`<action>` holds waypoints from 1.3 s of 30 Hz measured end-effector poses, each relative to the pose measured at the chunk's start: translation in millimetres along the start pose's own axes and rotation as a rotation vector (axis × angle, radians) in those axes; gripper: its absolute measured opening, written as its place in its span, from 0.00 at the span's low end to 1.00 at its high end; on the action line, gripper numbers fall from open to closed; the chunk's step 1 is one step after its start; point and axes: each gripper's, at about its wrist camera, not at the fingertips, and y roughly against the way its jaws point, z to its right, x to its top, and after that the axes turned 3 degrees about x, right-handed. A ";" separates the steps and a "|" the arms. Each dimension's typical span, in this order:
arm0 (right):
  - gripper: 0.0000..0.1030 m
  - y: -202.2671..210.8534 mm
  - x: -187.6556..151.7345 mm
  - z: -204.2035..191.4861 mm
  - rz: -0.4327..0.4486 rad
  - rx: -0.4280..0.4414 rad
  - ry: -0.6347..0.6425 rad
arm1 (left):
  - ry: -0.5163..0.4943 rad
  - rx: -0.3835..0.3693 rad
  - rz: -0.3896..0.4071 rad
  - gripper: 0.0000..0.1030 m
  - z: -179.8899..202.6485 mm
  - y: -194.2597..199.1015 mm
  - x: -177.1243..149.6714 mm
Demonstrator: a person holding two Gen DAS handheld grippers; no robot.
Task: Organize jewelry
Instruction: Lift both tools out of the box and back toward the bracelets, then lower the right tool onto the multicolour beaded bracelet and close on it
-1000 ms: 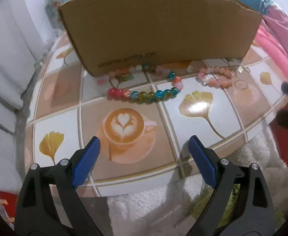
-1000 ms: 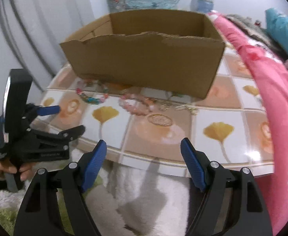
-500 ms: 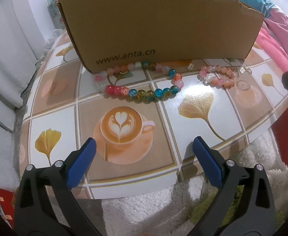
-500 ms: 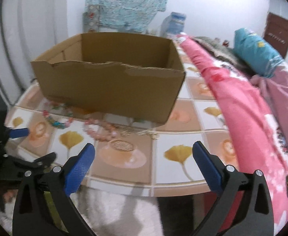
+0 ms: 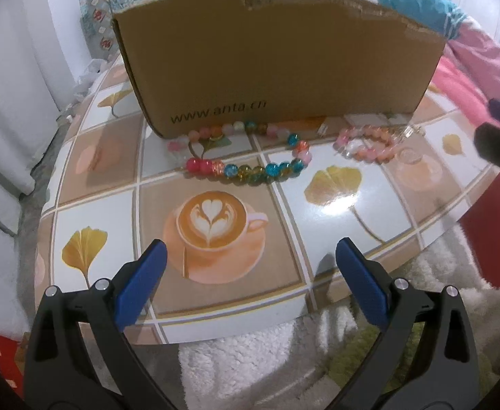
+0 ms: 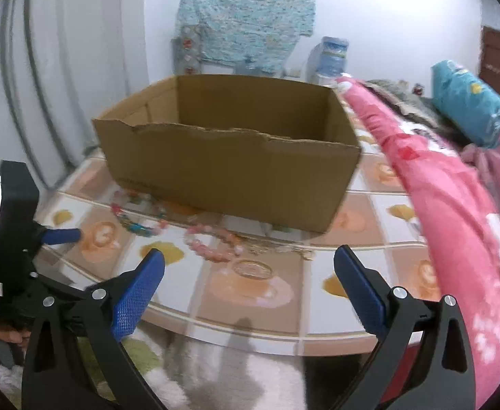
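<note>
- Two grabbers are waiting at the bottom of their pictures: the left gripper and the right gripper.
- Both are standing wide open and holding nothing; the right one has just been opening, with nothing between its jaws.
- One bright bead bracelet is lying in the middle of the left picture, touching the front of the box.
- One pink bracelet is lying just beside it on the table.
- Some small clear bits are sitting near the pink one, too blurry to name.
- Round beads may be rolling away if a jaw is pushing them sideways.
- Bracelets may be sliding under the box edge, because they are lying so close.
</note>
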 end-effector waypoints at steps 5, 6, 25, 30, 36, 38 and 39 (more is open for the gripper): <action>0.94 -10.4 7.9 0.3 -0.026 0.083 -0.071 | 0.041 -0.022 0.056 0.92 -11.2 11.4 7.2; 0.94 -11.6 9.3 -0.7 -0.025 0.107 -0.081 | 0.042 -0.021 0.068 0.92 -12.9 13.5 9.3; 0.87 -29.3 8.7 -15.7 -0.084 0.278 -0.117 | 0.086 0.012 0.121 0.92 -45.5 12.6 43.0; 0.87 -31.0 8.5 -20.6 -0.095 0.290 -0.104 | 0.083 0.013 0.119 0.92 -45.8 12.5 43.1; 0.86 -32.7 8.0 -25.8 -0.107 0.301 -0.088 | 0.091 0.015 0.113 0.92 -50.6 9.4 43.5; 0.86 -33.0 8.6 -26.4 -0.112 0.303 -0.085 | 0.097 0.015 0.110 0.92 -53.1 7.7 42.7; 0.86 -32.8 8.5 -26.9 -0.112 0.303 -0.083 | 0.099 0.016 0.109 0.92 -53.9 6.9 42.3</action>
